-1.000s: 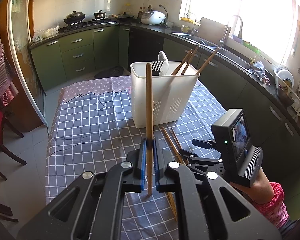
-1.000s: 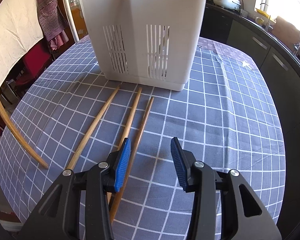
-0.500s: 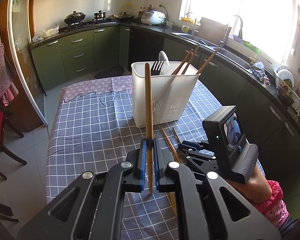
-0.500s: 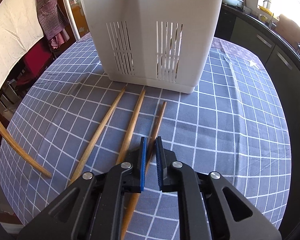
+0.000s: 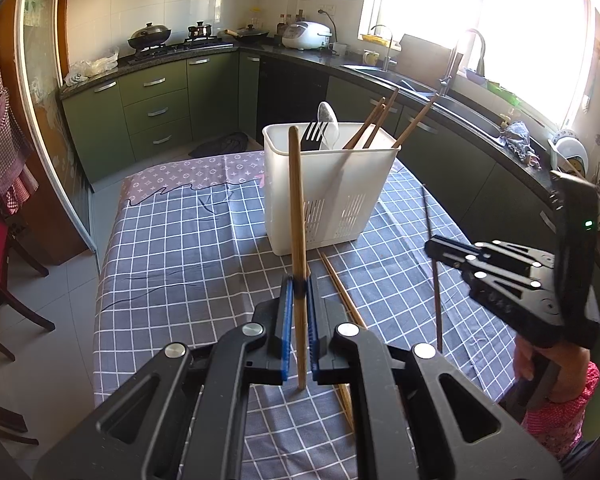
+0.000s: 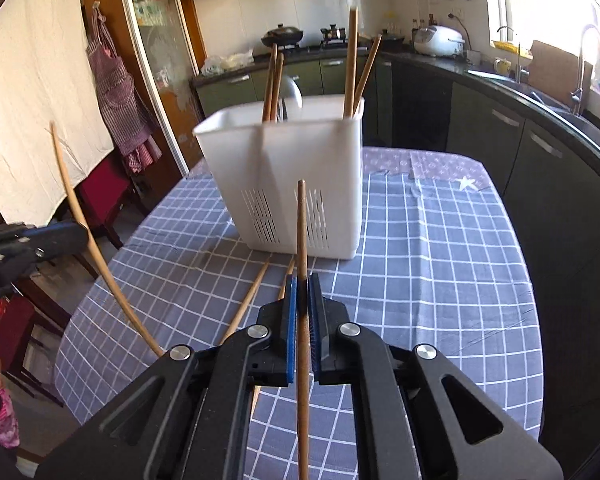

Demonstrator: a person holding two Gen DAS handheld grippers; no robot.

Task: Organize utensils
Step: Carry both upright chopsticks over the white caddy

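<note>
A white slotted utensil holder [image 5: 328, 188] stands on the checked tablecloth; it also shows in the right wrist view [image 6: 284, 176]. It holds several chopsticks, a black fork and a spoon. My left gripper [image 5: 299, 284] is shut on a wooden chopstick [image 5: 296, 200], held upright in front of the holder. My right gripper [image 6: 302, 286] is shut on a wooden chopstick [image 6: 301, 232], lifted above the table and pointing up toward the holder. Two chopsticks [image 6: 248, 300] lie on the cloth before the holder.
The right gripper's body [image 5: 512, 284] is at the right of the left wrist view. The left gripper and its chopstick [image 6: 80, 220] are at the left of the right wrist view. Green cabinets and a sink counter [image 5: 440, 96] run behind and right. A red chair [image 6: 100, 192] stands left.
My right gripper shut on one of the chopsticks lying on the cloth and lifted it up off the table. My left gripper kept its chopstick and barely moved.
</note>
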